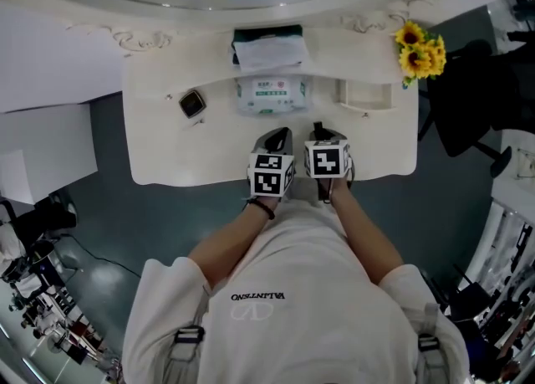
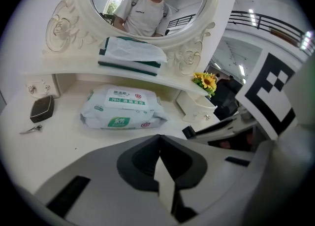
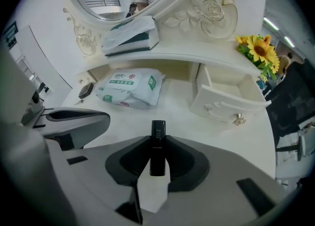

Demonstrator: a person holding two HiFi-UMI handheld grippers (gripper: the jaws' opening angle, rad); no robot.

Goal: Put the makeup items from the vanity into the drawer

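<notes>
My right gripper (image 3: 157,137) is shut on a small black lipstick tube (image 3: 157,147) that stands upright between its jaws, over the front of the white vanity (image 1: 167,152). The small open drawer (image 3: 227,100) lies ahead and to its right, also seen at the drawer (image 1: 365,94) in the head view. My left gripper (image 2: 158,145) is shut with nothing in it, beside the right gripper (image 1: 324,133) near the vanity's front edge. A black compact (image 2: 42,108) and a small metal clip (image 2: 30,130) lie at the vanity's far left.
A pack of wet wipes (image 1: 269,94) lies mid-table under a raised shelf carrying a tissue pack (image 1: 267,46). Sunflowers (image 1: 420,49) stand at the right end. An oval mirror (image 2: 147,3) rises behind. Floor drops off past the vanity's front edge.
</notes>
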